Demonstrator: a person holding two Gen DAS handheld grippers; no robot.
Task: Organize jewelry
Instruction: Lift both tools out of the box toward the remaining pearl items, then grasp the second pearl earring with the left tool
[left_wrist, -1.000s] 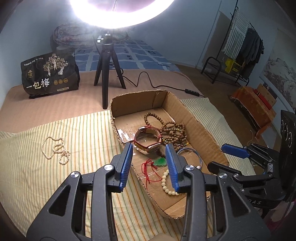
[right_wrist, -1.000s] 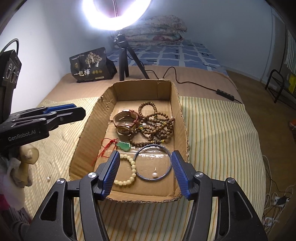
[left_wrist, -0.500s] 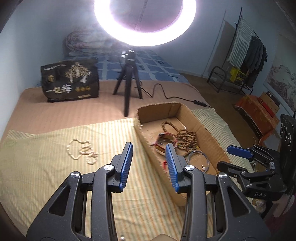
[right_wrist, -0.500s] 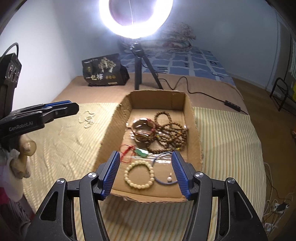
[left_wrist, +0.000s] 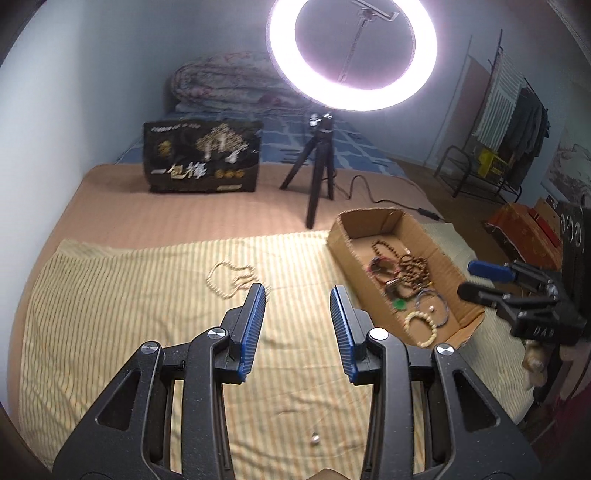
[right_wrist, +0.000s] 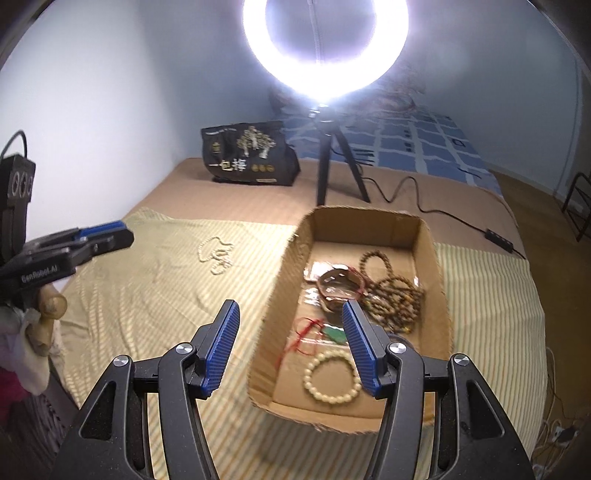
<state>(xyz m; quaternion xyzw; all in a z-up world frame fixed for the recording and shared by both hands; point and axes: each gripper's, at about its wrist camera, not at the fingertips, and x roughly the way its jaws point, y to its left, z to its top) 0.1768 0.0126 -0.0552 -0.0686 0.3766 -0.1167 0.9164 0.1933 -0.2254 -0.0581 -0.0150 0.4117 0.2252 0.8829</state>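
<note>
Cardboard box (right_wrist: 430, 243) sits on the striped cloth (left_wrist: 122, 295) and holds most of the jewelry: wooden beads (right_wrist: 395, 291), a watch (right_wrist: 338, 286), a jade pendant on red cord (right_wrist: 336, 334), a cream bracelet (right_wrist: 332, 376) and a bangle (left_wrist: 432, 310). One piece lies outside it, the pearl necklace (left_wrist: 231, 278), loose on the cloth to the left of the box. A small bead-like speck (left_wrist: 315, 438) also lies on the cloth close below my left gripper; I cannot tell what it is.

My left gripper (left_wrist: 297, 295) is wide open with nothing between its pads. It hangs over bare cloth, the necklace just ahead and slightly left of its left finger. My right gripper (right_wrist: 290, 314) is open too and empty, straddling the near left wall of the box, its right finger above the pendant.

What the next move turns on, as I judge it: the necklace lies ahead-left of the left gripper and well apart from the right one, so the left is the nearer arm. The strand is bunched in loops that run roughly across my view, so I would push forward and a little left, drop onto the thickest clump, and close there.
</note>
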